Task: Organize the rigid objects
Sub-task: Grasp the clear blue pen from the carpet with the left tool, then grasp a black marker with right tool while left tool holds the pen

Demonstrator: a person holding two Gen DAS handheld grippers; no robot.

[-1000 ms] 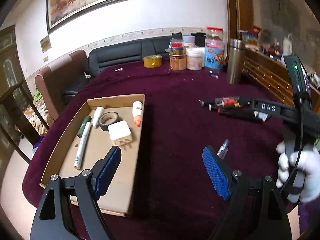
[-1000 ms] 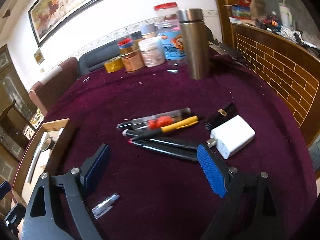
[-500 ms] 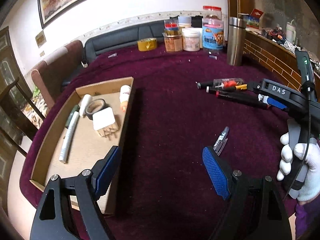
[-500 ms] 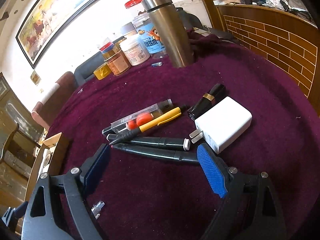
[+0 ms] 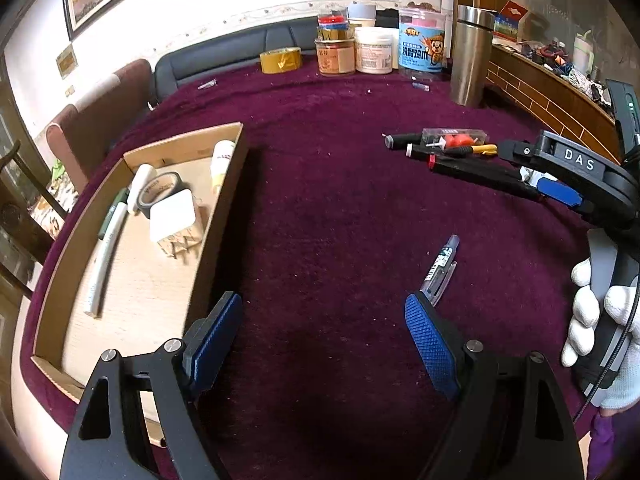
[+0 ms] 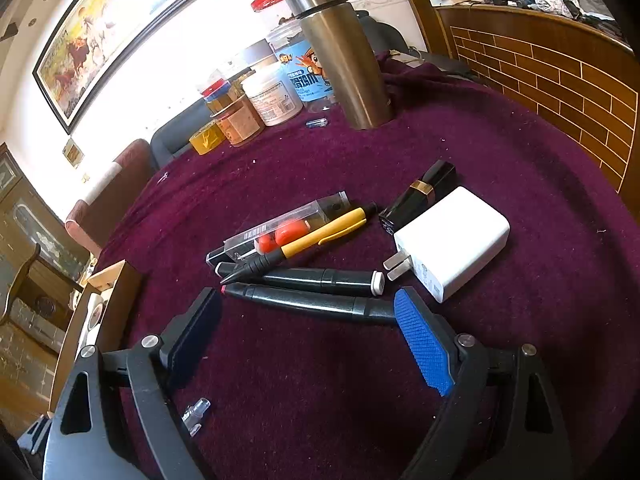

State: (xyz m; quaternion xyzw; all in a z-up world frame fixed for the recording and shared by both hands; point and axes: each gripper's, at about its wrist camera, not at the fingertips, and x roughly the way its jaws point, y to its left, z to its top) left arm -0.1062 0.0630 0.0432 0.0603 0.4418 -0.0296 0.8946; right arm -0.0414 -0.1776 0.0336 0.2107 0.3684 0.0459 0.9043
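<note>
1. The left gripper (image 5: 320, 336) hung over the maroon tablecloth (image 5: 328, 208) with its jaws apart and nothing between them.
2. A clear pen (image 5: 442, 270) lay on the cloth just beyond the left gripper's right blue pad, its near end hidden behind that pad.
3. The cardboard tray (image 5: 218, 224) sat to the left, holding a white charger (image 5: 173, 220), a roll of tape (image 5: 158, 192), a long white marker (image 5: 105, 256) and a white tube (image 5: 222, 158).
4. The right gripper (image 6: 308, 328) stood wide apart and empty, held by a white-gloved hand (image 5: 600, 320).
5. Just ahead of its pads lay 2 black markers (image 6: 316, 280) side by side; the nearer one ran behind the right blue pad.
6. Beyond them lay a yellow-and-black pen (image 6: 320, 238), resting against a clear case with orange pieces (image 6: 284, 228).
7. To the right sat a white plug adapter (image 6: 452, 242), prongs toward the markers, with a black lipstick tube (image 6: 420, 192) touching its far edge.
8. A steel flask (image 6: 344, 56) and several jars (image 6: 272, 96) stood at the table's far side.
</note>
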